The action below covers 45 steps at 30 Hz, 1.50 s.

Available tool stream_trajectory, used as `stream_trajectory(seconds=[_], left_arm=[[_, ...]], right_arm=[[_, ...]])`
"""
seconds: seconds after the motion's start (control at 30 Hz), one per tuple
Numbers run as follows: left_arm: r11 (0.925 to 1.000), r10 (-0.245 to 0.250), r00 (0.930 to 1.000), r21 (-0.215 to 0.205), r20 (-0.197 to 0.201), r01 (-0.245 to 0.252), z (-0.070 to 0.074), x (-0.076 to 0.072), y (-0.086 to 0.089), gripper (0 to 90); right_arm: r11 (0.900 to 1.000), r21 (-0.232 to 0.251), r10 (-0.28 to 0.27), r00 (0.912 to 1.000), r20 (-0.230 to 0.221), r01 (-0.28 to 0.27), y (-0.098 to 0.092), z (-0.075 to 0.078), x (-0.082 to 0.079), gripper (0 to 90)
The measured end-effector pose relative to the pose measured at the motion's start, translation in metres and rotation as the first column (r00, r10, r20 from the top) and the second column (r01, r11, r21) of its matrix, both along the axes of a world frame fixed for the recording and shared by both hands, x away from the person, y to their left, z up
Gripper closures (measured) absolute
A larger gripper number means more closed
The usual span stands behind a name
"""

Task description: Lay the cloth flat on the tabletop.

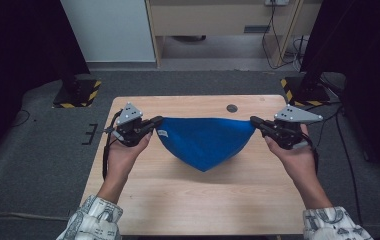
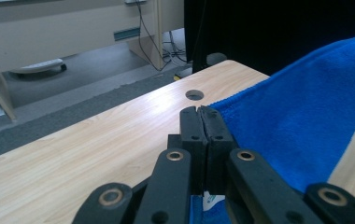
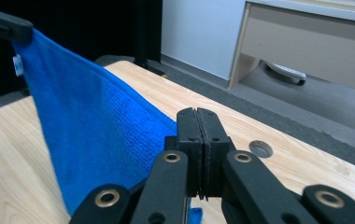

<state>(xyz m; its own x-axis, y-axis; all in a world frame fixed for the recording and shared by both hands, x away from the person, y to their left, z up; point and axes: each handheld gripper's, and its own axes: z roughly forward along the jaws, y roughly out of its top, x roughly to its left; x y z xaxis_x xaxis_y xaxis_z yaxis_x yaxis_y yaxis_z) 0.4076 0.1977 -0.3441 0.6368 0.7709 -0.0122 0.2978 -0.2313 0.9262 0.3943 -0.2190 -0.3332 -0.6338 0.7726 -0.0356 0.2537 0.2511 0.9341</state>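
A blue cloth hangs stretched between the two grippers above the wooden table, its lower point sagging toward the tabletop. My left gripper is shut on the cloth's left corner, where a small white tag shows. My right gripper is shut on the right corner. In the left gripper view the jaws are pressed together with the cloth running off to the right. In the right gripper view the closed jaws pinch the cloth, which stretches away to the left toward the other gripper.
A round cable hole lies in the table's far edge. Two stand bases with yellow-black striping sit on the grey floor beyond the far corners. A desk and cables stand further back.
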Motion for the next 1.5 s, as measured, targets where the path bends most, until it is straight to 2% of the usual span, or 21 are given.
stream_trajectory(seconds=[0.13, 0.27, 0.37, 0.43, 0.57, 0.67, 0.83, 0.93, 1.1, 1.33, 1.5], left_arm=[[0.9999, 0.011, 0.9998, -0.009, -0.016, -0.011, -0.005, 0.01, 0.0, 88.7], [0.9999, 0.011, 0.9997, -0.002, -0.022, -0.012, -0.01, 0.014, 0.001, 88.7], [0.9999, 0.013, 0.999, 0.008, -0.042, -0.012, -0.019, 0.022, 0.002, 88.6], [0.9999, 0.006, 0.9986, -0.008, -0.052, -0.007, -0.023, 0.026, 0.003, 88.7], [0.9997, 0.005, 0.9986, -0.026, -0.052, -0.007, -0.026, 0.026, 0.006, 88.6], [0.9997, -0.001, 0.9988, -0.023, -0.048, 0.0, -0.026, 0.022, 0.008, 88.6], [0.9985, -0.011, 0.9999, -0.053, -0.004, 0.011, -0.018, 0.011, 0.012, 88.7], [0.998, -0.008, 0.9999, -0.062, 0.007, 0.009, -0.013, 0.004, 0.013, 88.7], [0.9983, -0.01, 0.9993, -0.058, 0.037, 0.013, 0.002, -0.008, 0.014, 88.7], [0.9976, -0.023, 0.9971, -0.064, 0.073, 0.028, 0.021, -0.024, 0.015, 88.7], [0.9976, -0.033, 0.9937, -0.057, 0.107, 0.039, 0.033, -0.044, 0.016, 88.6]], right_arm=[[1.0, -0.002, -0.009, 0.9997, -0.021, 0.009, 0.0, -0.006, 0.012, 89.3], [1.0, -0.007, -0.007, 0.9994, -0.033, 0.007, 0.002, -0.014, 0.022, 89.3], [1.0, -0.007, -0.002, 0.9991, -0.043, 0.002, 0.005, -0.02, 0.028, 89.3], [1.0, -0.004, -0.004, 0.9988, -0.05, 0.004, 0.006, -0.024, 0.033, 89.4], [1.0, 0.009, -0.003, 0.9985, -0.055, 0.004, 0.005, -0.028, 0.038, 89.3], [1.0, 0.021, -0.004, 0.9986, -0.052, 0.005, 0.003, -0.028, 0.039, 89.3], [0.999, 0.038, 0.012, 0.9997, -0.022, -0.011, 0.001, -0.019, 0.028, 89.3], [0.999, 0.044, 0.024, 0.9997, 0.001, -0.024, 0.0, -0.011, 0.018, 89.3], [0.999, 0.042, 0.034, 0.9991, 0.028, -0.035, 0.001, -0.001, 0.006, 89.4], [0.997, 0.065, 0.032, 0.9981, 0.052, -0.036, -0.001, 0.012, -0.003, 89.4], [0.996, 0.082, 0.038, 0.9957, 0.084, -0.045, -0.004, 0.023, -0.019, 89.3]])
